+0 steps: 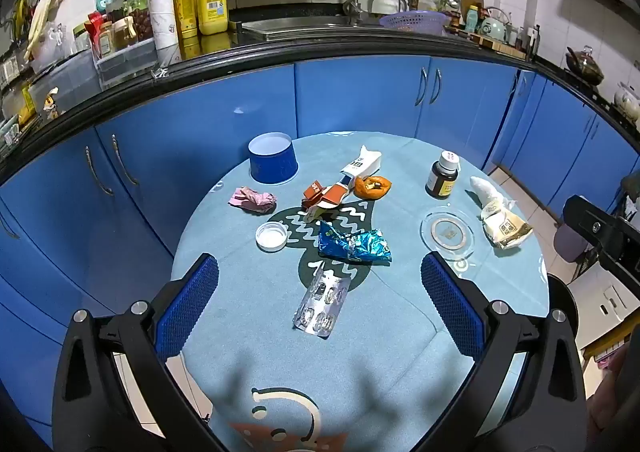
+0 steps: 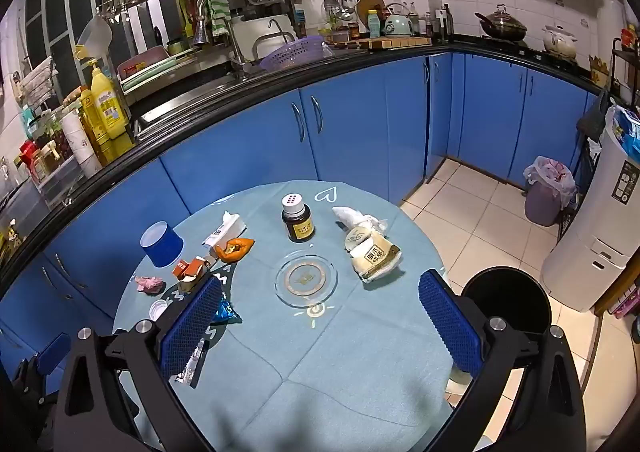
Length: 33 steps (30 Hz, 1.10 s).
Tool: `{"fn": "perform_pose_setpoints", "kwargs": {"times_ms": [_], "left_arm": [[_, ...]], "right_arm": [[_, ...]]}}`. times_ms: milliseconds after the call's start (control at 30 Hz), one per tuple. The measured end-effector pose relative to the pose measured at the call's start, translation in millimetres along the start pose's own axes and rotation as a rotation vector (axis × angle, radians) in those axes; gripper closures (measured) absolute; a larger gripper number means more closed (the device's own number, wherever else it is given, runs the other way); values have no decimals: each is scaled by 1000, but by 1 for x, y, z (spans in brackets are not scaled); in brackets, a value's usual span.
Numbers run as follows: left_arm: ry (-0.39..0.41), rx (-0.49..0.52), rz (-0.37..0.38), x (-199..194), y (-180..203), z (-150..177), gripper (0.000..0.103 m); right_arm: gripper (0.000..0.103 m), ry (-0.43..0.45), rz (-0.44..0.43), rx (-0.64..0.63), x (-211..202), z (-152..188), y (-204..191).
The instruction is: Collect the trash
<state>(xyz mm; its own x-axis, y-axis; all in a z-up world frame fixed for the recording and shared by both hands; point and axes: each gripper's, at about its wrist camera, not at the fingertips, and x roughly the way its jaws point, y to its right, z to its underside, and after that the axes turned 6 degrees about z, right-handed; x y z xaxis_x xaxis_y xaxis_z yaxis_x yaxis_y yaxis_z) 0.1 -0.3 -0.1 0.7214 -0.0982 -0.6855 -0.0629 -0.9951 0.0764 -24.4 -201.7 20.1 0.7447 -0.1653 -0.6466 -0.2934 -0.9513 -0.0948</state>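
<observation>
Trash lies on the round blue table (image 1: 248, 316): a silver blister pack (image 1: 321, 306), a crumpled blue foil wrapper (image 1: 354, 246), a white cap (image 1: 272, 236), a pink wrapper (image 1: 253, 200), an orange-white torn carton (image 1: 332, 194), orange peel (image 1: 373, 186) and a beige wrapper (image 1: 502, 222), also in the right wrist view (image 2: 374, 252). My left gripper (image 1: 320, 294) is open above the blister pack. My right gripper (image 2: 318, 316) is open and empty over the table's near side. A black bin (image 2: 506, 298) stands right of the table.
A blue paper cup (image 1: 273, 158), a brown medicine bottle (image 1: 443, 180) and a glass ashtray (image 1: 448, 234) stand on the table. Blue cabinets (image 1: 360, 96) and a cluttered counter run behind. A lined purple bin (image 2: 546, 196) and a white appliance (image 2: 600, 228) stand on the tiled floor.
</observation>
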Motion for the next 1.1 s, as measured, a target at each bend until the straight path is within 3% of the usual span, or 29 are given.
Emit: {"fn": "perform_pose_setpoints", "kwargs": {"times_ms": [1100], "left_arm": [[-1,-5,6,0,0,0,3]], "right_arm": [[7,-2,0,0,1,1,1]]}}
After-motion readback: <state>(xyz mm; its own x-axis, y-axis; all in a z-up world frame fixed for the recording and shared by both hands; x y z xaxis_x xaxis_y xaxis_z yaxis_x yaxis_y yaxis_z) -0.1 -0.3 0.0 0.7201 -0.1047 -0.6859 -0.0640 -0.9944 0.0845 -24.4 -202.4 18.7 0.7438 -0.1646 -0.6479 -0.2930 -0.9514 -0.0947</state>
